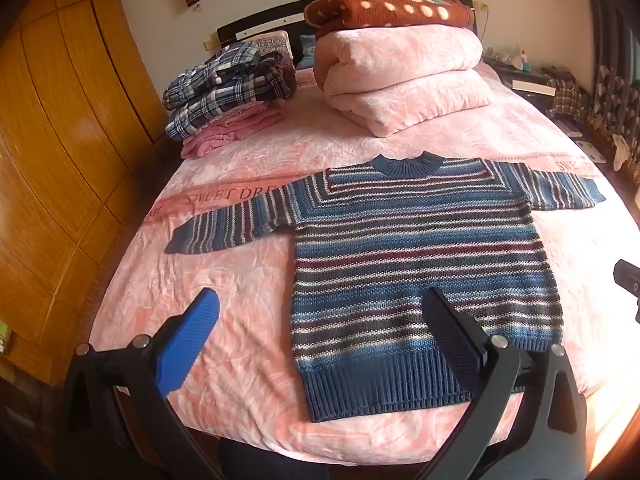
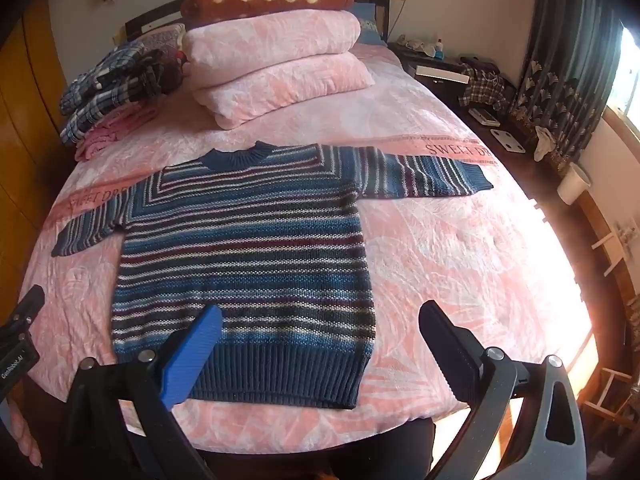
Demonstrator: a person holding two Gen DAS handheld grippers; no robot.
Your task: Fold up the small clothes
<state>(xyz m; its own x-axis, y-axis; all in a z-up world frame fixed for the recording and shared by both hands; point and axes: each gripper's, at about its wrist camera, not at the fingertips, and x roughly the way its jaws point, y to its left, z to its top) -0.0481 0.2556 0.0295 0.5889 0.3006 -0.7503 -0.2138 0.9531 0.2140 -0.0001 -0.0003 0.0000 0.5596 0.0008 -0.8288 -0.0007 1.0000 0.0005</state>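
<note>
A small striped knit sweater (image 1: 416,264) in blue, white and maroon lies flat on the pink bed (image 1: 240,300), face up, collar away from me, both sleeves spread out sideways. In the right wrist view the same sweater (image 2: 248,256) fills the middle. My left gripper (image 1: 320,304) hovers open above the sweater's lower left hem, holding nothing. My right gripper (image 2: 320,316) hangs open over the lower right hem, also empty. The left gripper's body (image 2: 20,344) shows at the left edge of the right wrist view.
Folded plaid and pink clothes (image 1: 228,92) are stacked at the back left of the bed. A folded pink quilt (image 1: 400,76) with a brown dotted blanket (image 1: 388,10) sits at the head. A wooden wardrobe (image 1: 60,140) stands left; a cluttered nightstand (image 2: 452,72) and curtain (image 2: 568,64) right.
</note>
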